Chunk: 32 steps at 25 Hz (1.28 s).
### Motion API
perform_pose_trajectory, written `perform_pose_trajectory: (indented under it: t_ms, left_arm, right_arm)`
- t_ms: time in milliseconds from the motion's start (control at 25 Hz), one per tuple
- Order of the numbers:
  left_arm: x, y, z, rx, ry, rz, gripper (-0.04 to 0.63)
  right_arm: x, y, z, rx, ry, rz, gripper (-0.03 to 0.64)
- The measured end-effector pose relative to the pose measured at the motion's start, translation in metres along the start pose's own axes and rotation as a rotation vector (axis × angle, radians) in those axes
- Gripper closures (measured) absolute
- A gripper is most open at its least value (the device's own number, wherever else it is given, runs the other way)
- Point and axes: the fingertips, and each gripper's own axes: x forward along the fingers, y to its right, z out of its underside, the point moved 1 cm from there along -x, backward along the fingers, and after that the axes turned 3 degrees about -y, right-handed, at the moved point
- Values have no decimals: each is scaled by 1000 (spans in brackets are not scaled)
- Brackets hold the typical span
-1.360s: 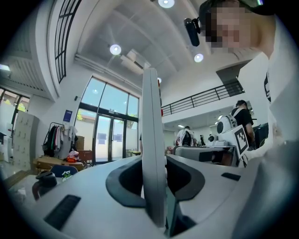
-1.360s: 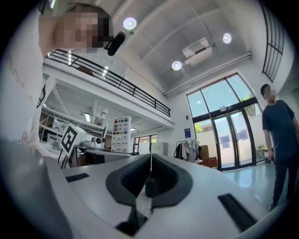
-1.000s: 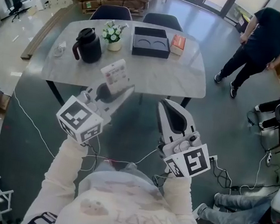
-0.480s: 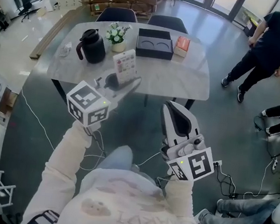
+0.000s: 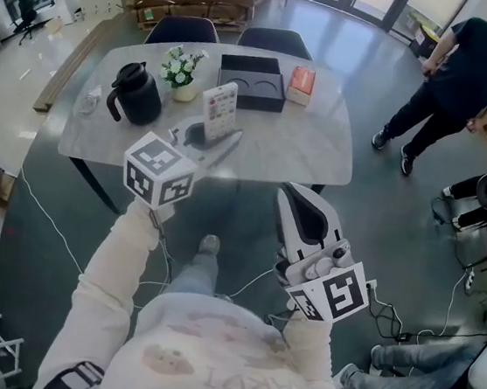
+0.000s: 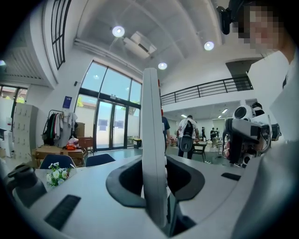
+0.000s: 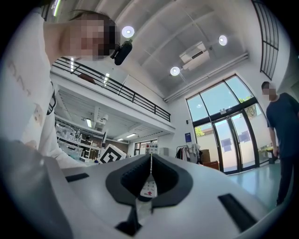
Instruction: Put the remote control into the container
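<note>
Remote control held upright in the left gripper, with the container at its 1 o'clock.
The left fingers clamp its lower end, long axis vertical, above the worktop. The right gripper, fingers together and empty, hangs at 5 o'clock, farther off.

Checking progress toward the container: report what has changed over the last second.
The left gripper, shut on the remote control, moved forward and now shows over the table's near edge, closer to the black container. The person stepped forward with it. Nothing was taken hold of or let go. The right gripper stayed shut and empty, low by the body. The pitcher, flowers and orange box kept their places.
</note>
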Motion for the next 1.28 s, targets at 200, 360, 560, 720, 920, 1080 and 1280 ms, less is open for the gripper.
perform_pose_trajectory:
  t_ms: [200,360,560,720,920,1080,1280]
  left_arm:
    - [35,-52,-3,-27,-4,32,491]
    - [62,-97,-5,-27,-34,61,492]
    - [92,-151,-3,-31,-78,102,492]
    - [112,-187,3,-40,-119,127,492]
    - [138,-223,8,-57,-165,145,492]
    - [163,-236,23,-90,-199,152,491]
    - [191,-253,36,-117,-227,138,492]
  right_arm:
    - [47,32,0,8,25,11,598]
    - [91,60,2,0,28,34,598]
    - [146,87,9,2,36,56,598]
    - [179,103,13,8,42,80,598]
    - [201,116,19,8,26,114,598]
    - [203,127,31,14,-15,126,598]
    - [218,155,44,-17,-57,105,598]
